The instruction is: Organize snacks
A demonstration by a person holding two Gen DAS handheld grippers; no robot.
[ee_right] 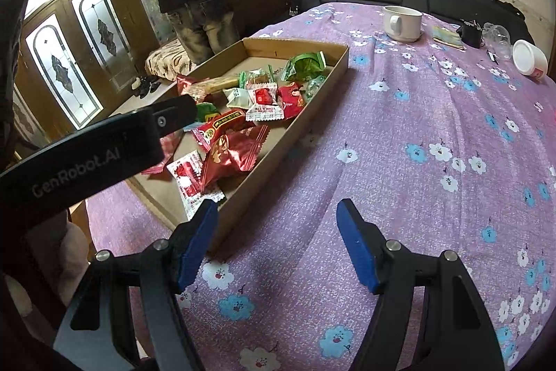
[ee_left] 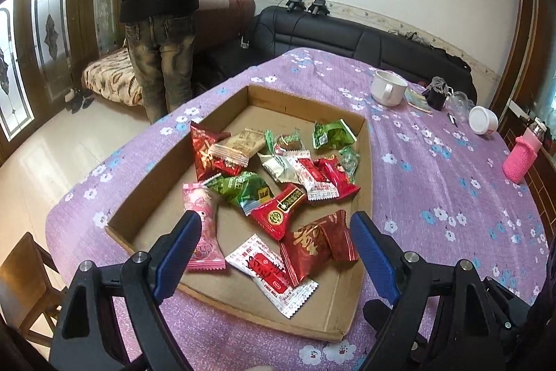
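**Cardboard tray full, both grippers wide and holding nothing**

Cardboard was the stage: a shallow brown cardboard tray (ee_left: 305, 319) lay flat on the purple flowered tablecloth (ee_left: 434, 169), and the wrapped snacks sat loose inside it. My left gripper (ee_left: 274, 252) hovered over the tray's near end, its blue-padded fingers (ee_left: 180, 249) spread well apart and gripping nothing. Between those fingers I could see three packets: a pink candy wrapper (ee_left: 203, 228) just beside the left pad, a white-and-red sachet (ee_left: 274, 273) near the front wall, and a dark red foil pouch with gold lettering (ee_left: 316, 246) partly on top of that sachet. Further in lay a red packet with a green round emblem (ee_left: 278, 211), a green crinkled bag (ee_left: 243, 190), a beige biscuit pack (ee_left: 239, 145) and another green bag (ee_left: 332, 134) by the far right wall.

My right gripper (ee_right: 274, 242) hung outside the tray, over bare tablecloth just off its near corner, fingers likewise parted and empty. In that view the black body of the left gripper crossed the left side, above the tray.

Well apart from the tray, toward the table's far edge, stood a white ceramic mug (ee_left: 387, 89), a white round tub (ee_left: 483, 120) lying tilted, and a pink knitted bottle sleeve (ee_left: 521, 159).
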